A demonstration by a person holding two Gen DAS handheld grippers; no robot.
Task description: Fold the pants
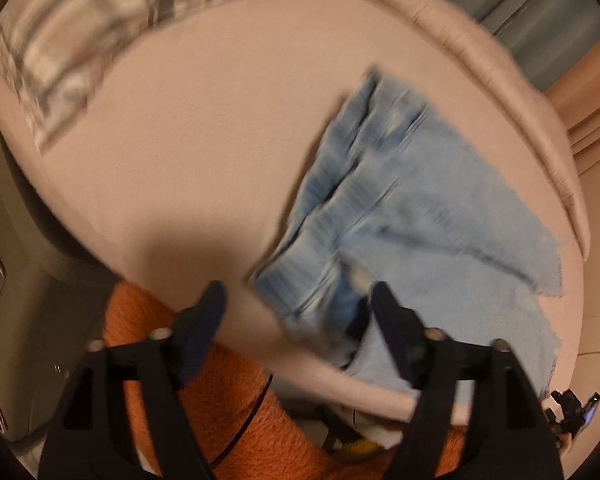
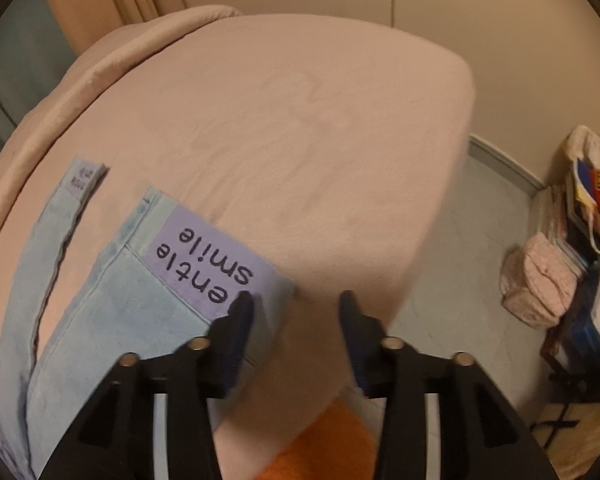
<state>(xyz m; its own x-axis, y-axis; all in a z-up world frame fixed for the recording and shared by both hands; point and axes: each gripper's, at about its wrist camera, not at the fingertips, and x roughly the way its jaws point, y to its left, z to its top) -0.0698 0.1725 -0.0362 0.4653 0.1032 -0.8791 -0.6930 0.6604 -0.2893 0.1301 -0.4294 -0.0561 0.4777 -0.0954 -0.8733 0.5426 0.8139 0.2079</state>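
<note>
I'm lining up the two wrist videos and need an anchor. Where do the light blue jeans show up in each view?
Left wrist: the jeans lie right of centre on the pink bed, waist end near the open left tool.
Right wrist: the jeans fill the lower left, leg hems with purple labels pointing up, beside the open right tool.
Shared landmark: the orange fuzzy fabric at the bottom edge of both.

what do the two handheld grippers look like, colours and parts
Both the left gripper and the right gripper look alike: matte black plastic frames with triangular cut-outs, two fingers tipped with dark navy ribbed pads, and round silver pins at the joints. No markings, cables or sleeves can be made out on them.
</note>
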